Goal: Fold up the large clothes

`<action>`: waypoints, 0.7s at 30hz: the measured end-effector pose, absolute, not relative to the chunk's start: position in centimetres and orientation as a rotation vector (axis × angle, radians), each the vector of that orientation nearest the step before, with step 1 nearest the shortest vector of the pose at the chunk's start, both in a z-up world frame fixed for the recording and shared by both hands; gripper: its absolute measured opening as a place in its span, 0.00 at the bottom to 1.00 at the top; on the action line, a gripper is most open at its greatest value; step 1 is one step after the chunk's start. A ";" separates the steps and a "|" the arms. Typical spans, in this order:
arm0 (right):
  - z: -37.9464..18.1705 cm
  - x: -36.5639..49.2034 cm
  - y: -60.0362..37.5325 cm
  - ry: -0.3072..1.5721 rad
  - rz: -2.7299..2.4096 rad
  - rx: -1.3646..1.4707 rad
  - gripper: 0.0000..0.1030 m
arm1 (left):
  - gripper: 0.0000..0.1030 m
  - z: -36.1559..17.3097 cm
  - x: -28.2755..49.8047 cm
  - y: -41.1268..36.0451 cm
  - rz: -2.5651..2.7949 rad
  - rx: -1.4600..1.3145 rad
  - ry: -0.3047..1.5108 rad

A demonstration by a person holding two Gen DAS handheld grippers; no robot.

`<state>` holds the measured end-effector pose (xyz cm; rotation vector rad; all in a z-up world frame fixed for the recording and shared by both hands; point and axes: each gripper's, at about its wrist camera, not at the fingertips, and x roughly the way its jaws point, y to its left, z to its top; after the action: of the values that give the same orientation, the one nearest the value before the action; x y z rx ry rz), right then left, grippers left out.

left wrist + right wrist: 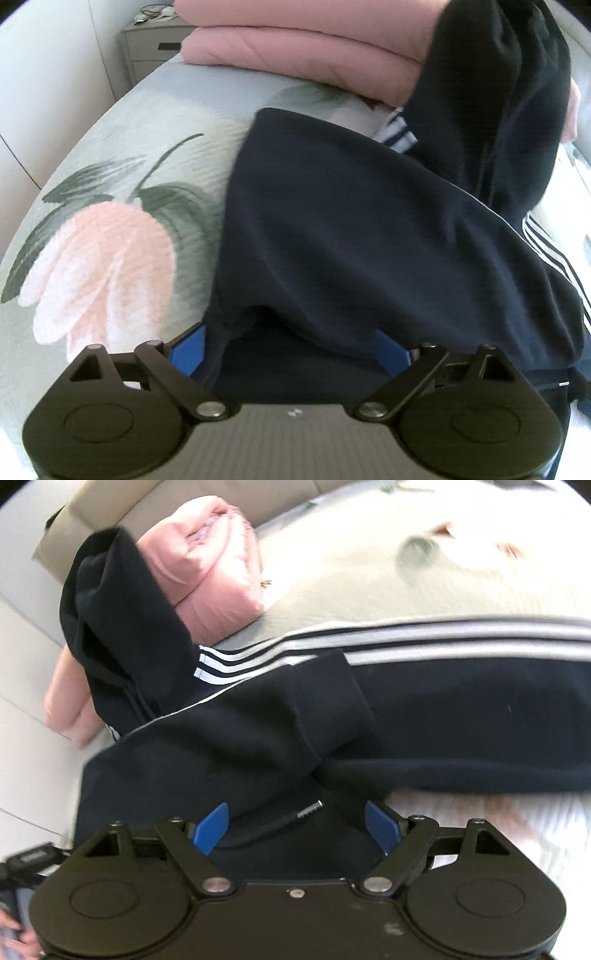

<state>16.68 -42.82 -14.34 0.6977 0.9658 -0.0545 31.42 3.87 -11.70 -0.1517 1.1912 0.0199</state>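
A dark navy hoodie (369, 221) with white sleeve stripes lies spread on the bed. Its hood (498, 92) leans up against a pink folded quilt. My left gripper (290, 350) stands wide open at the hoodie's near edge. A fold of the cloth drapes over and between its blue pads (188, 354), which do not press on it. In the right wrist view the hoodie (461, 720) has a striped sleeve (443, 642) and a folded-over cuff (328, 701). My right gripper (295, 823) hangs open just above the fabric, with the drawstring tip (310, 808) between its blue pads (210, 827).
The bed has a pale quilt with a large pink tulip print (103, 266). A stack of pink folded quilt (295, 44) (210, 554) lies at the head end. A grey nightstand (155, 48) stands beyond the bed's far left corner. A beige headboard (147, 502) runs behind.
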 end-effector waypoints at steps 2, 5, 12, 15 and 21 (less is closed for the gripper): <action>-14.7 16.4 -43.9 0.968 -0.061 0.729 0.94 | 0.93 -11.6 31.3 3.2 0.029 -0.146 1.191; -15.1 15.7 -45.0 0.973 -0.081 0.751 0.94 | 0.93 -11.3 31.0 2.7 0.047 -0.129 1.186; -16.7 13.8 -47.0 0.980 -0.085 0.827 0.94 | 0.93 -10.8 30.8 2.5 0.061 -0.126 1.191; -17.5 13.1 -47.7 0.948 -0.057 0.896 0.94 | 0.93 -11.0 30.7 2.3 0.047 -0.155 1.225; -17.8 11.7 -49.7 0.900 -0.082 0.986 0.93 | 0.93 -10.5 30.1 1.3 0.059 -0.125 1.222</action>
<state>11.67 -49.69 -17.85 0.9860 0.8996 -0.0818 30.09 1.33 -10.45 -0.1251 1.2220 0.0591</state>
